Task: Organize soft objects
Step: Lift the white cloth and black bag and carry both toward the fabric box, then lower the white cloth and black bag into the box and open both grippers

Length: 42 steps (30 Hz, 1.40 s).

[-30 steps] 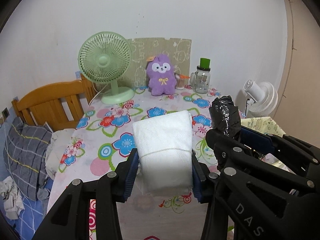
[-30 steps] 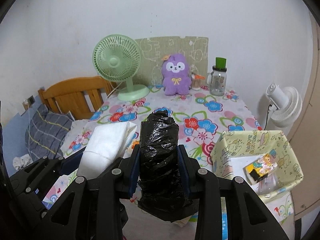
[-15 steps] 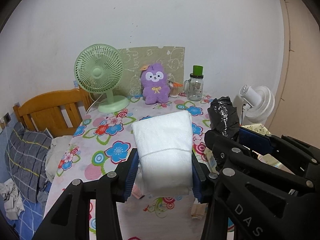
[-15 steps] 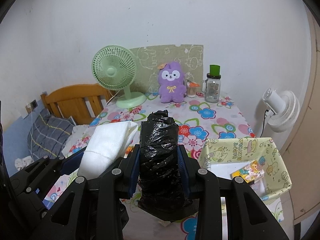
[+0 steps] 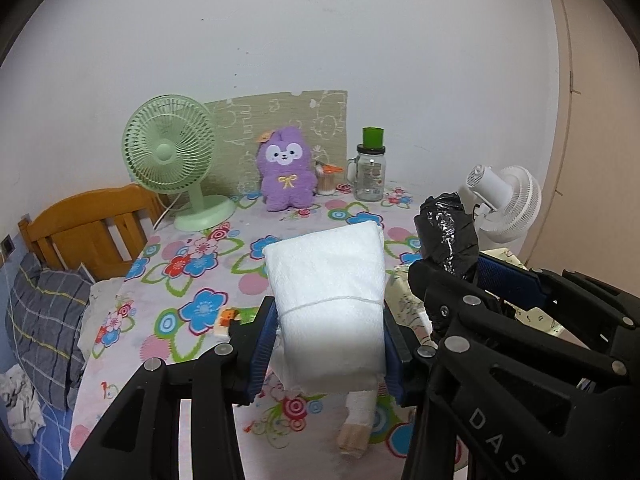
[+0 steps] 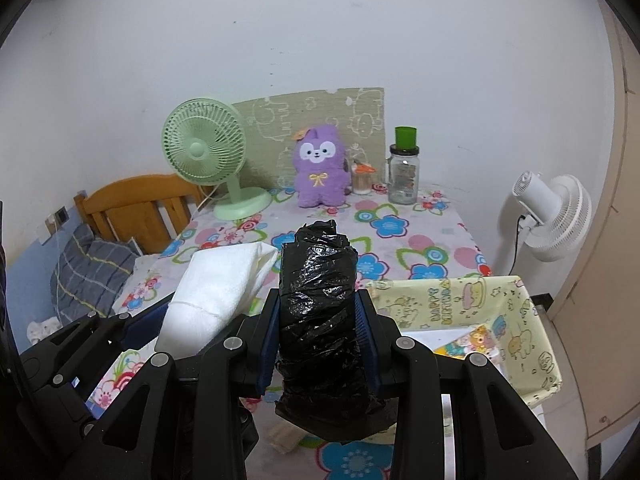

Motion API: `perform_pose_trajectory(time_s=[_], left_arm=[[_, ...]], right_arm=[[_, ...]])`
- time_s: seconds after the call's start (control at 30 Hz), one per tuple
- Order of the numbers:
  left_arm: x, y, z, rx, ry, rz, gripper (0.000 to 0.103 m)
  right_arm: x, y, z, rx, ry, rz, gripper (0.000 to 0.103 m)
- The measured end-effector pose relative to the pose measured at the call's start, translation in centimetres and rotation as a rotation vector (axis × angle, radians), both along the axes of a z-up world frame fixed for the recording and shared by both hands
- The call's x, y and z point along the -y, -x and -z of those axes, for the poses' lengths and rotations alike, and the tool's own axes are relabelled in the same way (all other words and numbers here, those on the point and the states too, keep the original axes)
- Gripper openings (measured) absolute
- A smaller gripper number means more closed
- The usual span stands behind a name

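My left gripper is shut on a white folded cloth bundle tied with a thread, held above the flowered table. In the right wrist view that white bundle shows at the left. My right gripper is shut on a black crumpled plastic-wrapped roll, held upright over the table's near edge. From the left wrist view the black roll sticks up at the right, beside the white bundle. A purple plush toy sits at the back of the table against a card panel.
A green desk fan stands back left, a glass jar with a green lid back right. A yellow patterned box with small items sits at the right. A white fan stands beyond the table. A wooden bed frame and a plaid pillow lie left.
Both grippers drew back from the table with their loads still held; the fan, plush and jar look smaller and farther, and more of the near tabletop and the box shows.
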State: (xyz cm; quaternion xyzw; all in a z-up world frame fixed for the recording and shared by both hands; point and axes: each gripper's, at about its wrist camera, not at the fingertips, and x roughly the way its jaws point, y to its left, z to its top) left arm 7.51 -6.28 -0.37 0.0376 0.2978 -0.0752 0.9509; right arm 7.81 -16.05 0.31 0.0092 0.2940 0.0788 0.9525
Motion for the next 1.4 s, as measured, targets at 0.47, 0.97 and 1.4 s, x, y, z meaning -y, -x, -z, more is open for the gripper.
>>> perform_pose_trajectory(time_s=[0.47,0.97,1.4], left_arm=[[5.1,-1.2,0.6,-0.009,0.011,0.067,0.048],[9.3,-3.0,2.5,-0.062,0.008,0.136,0.048],[11.7,-5.5,4.9,-0.120,0.011,0.153,0.059]], right_arm=[[5.3,-0.7,0.4,-0.002,0.009,0.071,0.039],[9.5,-1.7,2.1,-0.046,0.014,0.153,0.039],[12.2,-3.6,4.3,-0.094,0.038,0.189,0.039]])
